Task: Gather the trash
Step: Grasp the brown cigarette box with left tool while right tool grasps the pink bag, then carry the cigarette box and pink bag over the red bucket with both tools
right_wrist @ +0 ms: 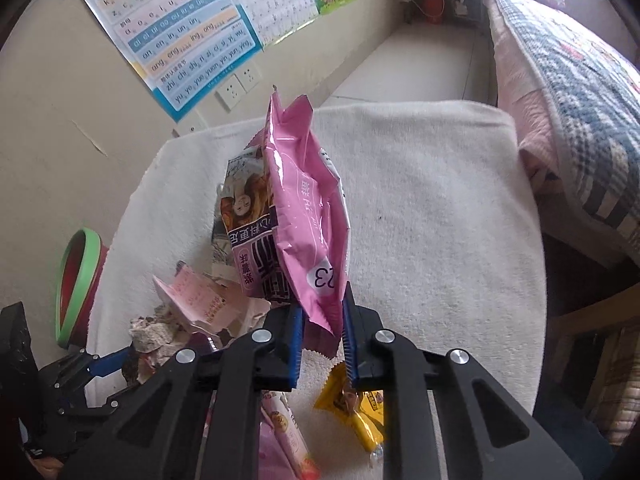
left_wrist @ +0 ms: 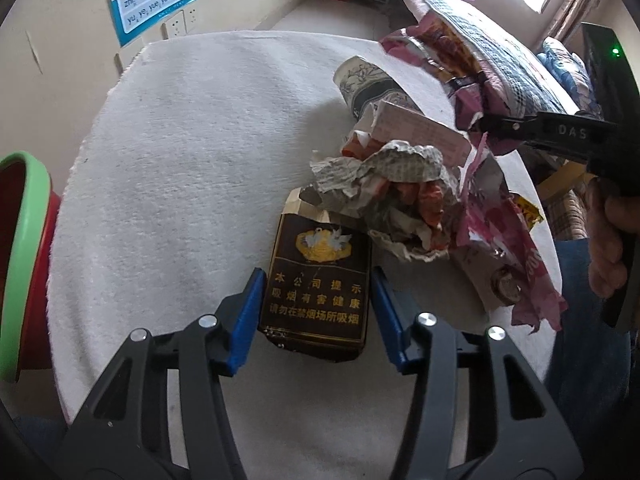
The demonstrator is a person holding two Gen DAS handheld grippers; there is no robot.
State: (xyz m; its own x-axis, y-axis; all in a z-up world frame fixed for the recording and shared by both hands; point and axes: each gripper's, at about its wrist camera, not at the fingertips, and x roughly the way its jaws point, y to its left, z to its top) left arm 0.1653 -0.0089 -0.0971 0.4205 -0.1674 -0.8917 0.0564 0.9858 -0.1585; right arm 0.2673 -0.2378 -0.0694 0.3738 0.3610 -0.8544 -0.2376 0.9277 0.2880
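- 2 hand-held tongs work over a round tabletop (left_wrist: 180, 152) covered in white cloth, with a heap of litter on it.
- The left tongs (left_wrist: 318, 308) have their blue pads on either side of a dark cigarette packet (left_wrist: 318, 284) lying flat on the cloth; the pads look pressed against its long edges, so it counts as clamped.
- The packet looks light, thin card, already crushed at its near end; it will likely dent under pressure, so the firm long sides are the place to grip.
- Just beyond the left tongs lie a crumpled paper wad (left_wrist: 384, 184) and a paper cup (left_wrist: 372, 84) on its side.
- The right tongs (right_wrist: 322, 332) are clamped on the lower corner of a pink snack bag (right_wrist: 304, 204), which stands up clear of the cloth.
- The bag looks light, floppy and glossy, probably slippery; a sealed edge gives the surest hold.
- Beneath the right tongs lies a yellow wrapper (right_wrist: 356, 408).
- A green-rimmed red bin (left_wrist: 24, 256) sits far left of the left tongs, beside the tabletop.
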